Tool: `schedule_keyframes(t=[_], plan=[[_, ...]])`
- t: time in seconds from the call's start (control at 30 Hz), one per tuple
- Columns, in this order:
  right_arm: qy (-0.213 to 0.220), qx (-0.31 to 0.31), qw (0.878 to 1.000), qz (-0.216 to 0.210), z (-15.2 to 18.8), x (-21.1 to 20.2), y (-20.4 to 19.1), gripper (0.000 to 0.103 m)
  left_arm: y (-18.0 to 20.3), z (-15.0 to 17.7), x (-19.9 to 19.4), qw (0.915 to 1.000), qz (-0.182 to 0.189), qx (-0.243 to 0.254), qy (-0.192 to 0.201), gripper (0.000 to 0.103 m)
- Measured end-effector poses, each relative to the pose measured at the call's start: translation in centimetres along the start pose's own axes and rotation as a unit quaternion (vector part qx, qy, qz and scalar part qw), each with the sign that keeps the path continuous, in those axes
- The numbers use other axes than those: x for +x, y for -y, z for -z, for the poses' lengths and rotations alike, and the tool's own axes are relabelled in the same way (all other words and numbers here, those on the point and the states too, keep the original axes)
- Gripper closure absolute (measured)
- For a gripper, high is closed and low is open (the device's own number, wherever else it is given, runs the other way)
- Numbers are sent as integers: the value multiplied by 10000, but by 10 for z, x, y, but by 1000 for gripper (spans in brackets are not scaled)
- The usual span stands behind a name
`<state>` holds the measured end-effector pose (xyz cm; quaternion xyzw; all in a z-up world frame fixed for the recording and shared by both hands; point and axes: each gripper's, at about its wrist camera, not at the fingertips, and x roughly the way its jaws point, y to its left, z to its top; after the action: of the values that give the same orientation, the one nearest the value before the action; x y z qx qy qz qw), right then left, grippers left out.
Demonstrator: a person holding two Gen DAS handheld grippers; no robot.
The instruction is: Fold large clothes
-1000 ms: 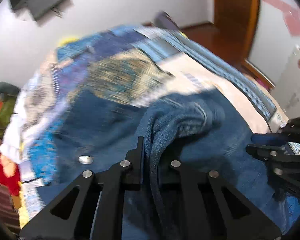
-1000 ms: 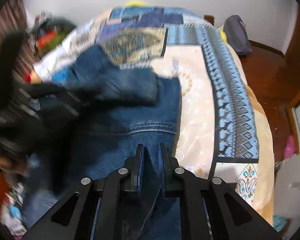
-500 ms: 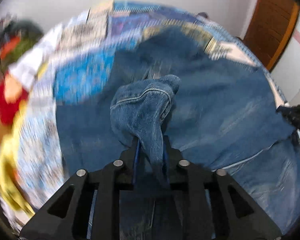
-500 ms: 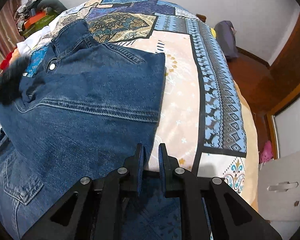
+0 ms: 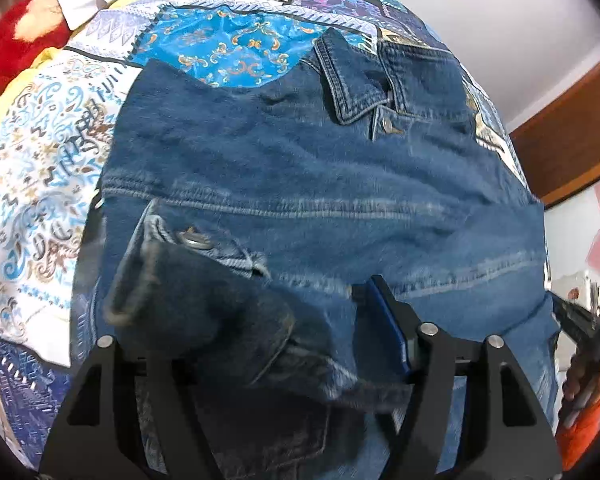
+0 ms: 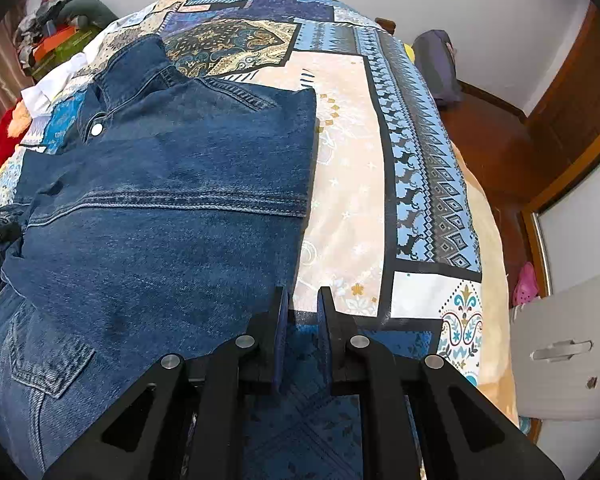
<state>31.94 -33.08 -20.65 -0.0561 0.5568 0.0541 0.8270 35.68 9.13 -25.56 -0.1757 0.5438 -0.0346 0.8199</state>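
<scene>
A blue denim jacket (image 5: 320,184) lies spread on the bed, collar (image 5: 352,84) at the far end. Its sleeve, folded over the body, ends in a buttoned cuff (image 5: 188,276) that lies slack between the jaws of my left gripper (image 5: 256,320). Those jaws are opening. The right finger's blue pad (image 5: 388,320) stands clear of the cloth, and the left finger is hidden behind the cuff. In the right wrist view my right gripper (image 6: 302,312) is shut just past the right edge of the jacket (image 6: 172,208), over the bedspread, with nothing visible in it.
A patchwork bedspread (image 6: 352,168) covers the bed. Piled clothes (image 6: 56,36) and a red plush item (image 5: 16,48) sit at the bed's far left. A dark bag (image 6: 436,64) leans on the wall by the wooden floor. A white cabinet (image 6: 568,352) stands at right.
My left gripper has swung across and down with the sleeve, laying it on the jacket, and its jaws have parted. The right gripper has stayed shut at the jacket's right edge.
</scene>
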Motion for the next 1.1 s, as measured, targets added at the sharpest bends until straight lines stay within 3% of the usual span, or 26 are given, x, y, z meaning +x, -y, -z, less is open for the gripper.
schedule_keyframes(t=[0.03,0.13,0.27,0.43,0.57,0.63,0.8,0.87,1.0,1.07,1.1], plan=[[-7,7,10000,-46,-2,-3,0,93,4,-3,0,9998,-154,71,39,69],[113,72,9994,-332,-13,-19,1,93,18,-17,-12,9977,-425,387,351,88],[415,80,9981,-438,-33,-36,-2,93,44,-39,-53,9884,-548,853,1131,91],[706,-80,9967,-389,-61,-45,-23,93,65,-63,-105,9682,-658,1333,2013,91],[496,-142,9971,-554,-67,-21,-41,93,55,-67,-98,9619,-875,1575,2055,91],[189,-269,9991,-253,-63,6,-50,93,44,-62,-79,9656,-991,1597,1795,90],[739,-870,9931,254,-42,12,-65,93,-9,-44,-6,9813,-1182,1314,762,83],[762,-1068,9900,512,-36,11,-70,93,-23,-33,10,9850,-1129,1212,491,73],[782,-1292,9848,854,-28,10,-69,93,-44,-15,8,9787,-1475,1285,619,48],[788,-1298,9840,929,-23,8,-65,93,-55,-11,0,9762,-1661,1215,679,24],[787,-1278,9844,915,-22,9,-63,93,-60,-9,-3,9771,-1647,1162,677,21]])
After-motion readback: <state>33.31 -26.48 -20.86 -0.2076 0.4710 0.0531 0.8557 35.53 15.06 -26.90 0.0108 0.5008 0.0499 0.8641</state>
